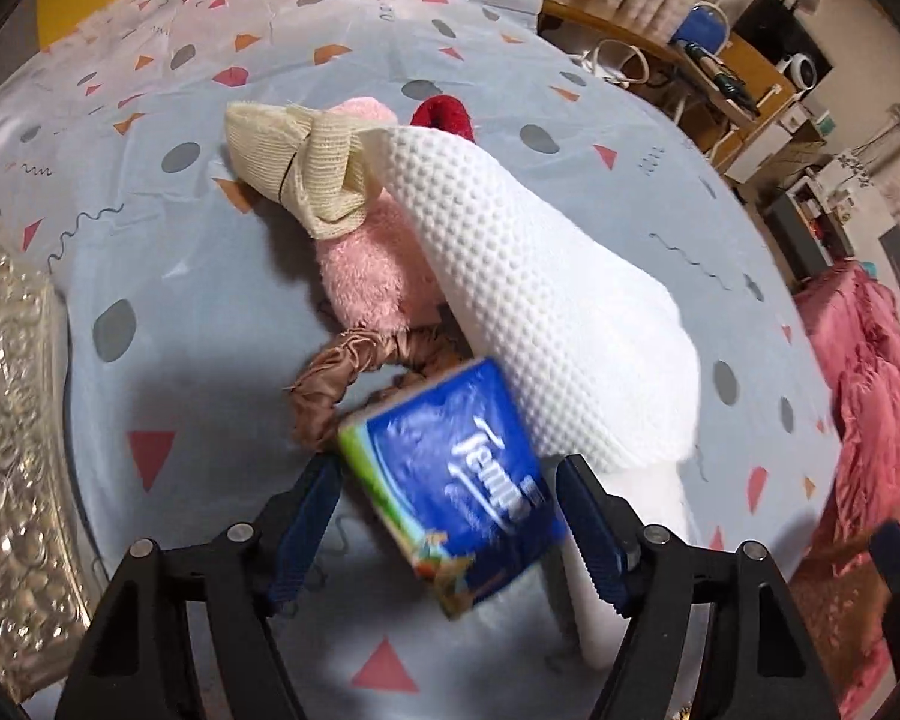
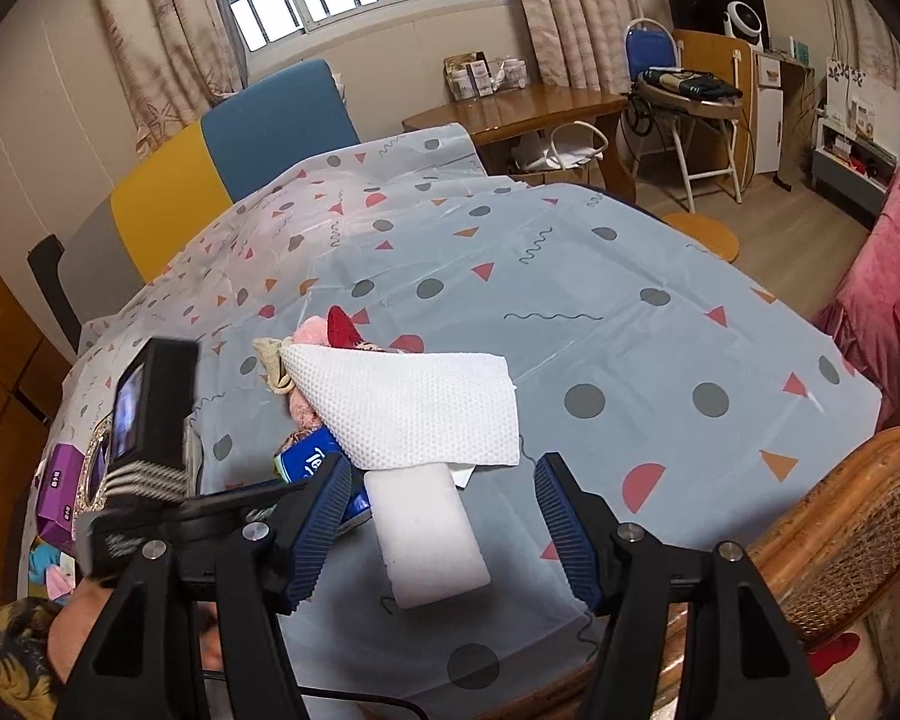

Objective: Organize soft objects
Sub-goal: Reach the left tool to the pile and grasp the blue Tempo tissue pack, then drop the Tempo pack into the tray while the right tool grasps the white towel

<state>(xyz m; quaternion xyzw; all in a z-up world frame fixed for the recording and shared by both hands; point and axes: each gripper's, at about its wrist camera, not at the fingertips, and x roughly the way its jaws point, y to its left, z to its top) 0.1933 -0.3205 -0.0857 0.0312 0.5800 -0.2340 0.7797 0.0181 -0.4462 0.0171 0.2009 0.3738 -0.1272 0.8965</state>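
Observation:
A blue tissue pack [image 1: 450, 480] lies tilted and blurred between the fingers of my left gripper [image 1: 447, 468], which is open, its pads not pressing the pack. Just beyond is a pile: brown scrunchie [image 1: 342, 372], pink plush [image 1: 366, 276], cream sock [image 1: 300, 174], something red [image 1: 444, 114] and a white embossed towel [image 1: 540, 276] draped over them. My right gripper [image 2: 443, 463] hangs open above a white foam block [image 2: 426, 534] at the towel's [image 2: 414, 408] near edge. The tissue pack [image 2: 312, 461] shows beside its left finger.
A patterned cloth [image 2: 630, 330] covers the table. An ornate silver tray [image 1: 6, 420] lies at the table's left edge, with a purple box [image 2: 60, 492] near it. A rattan chair [image 2: 840, 528] and pink bedding [image 2: 888, 300] stand at the right; blue and yellow chairs [image 2: 270, 120] stand behind.

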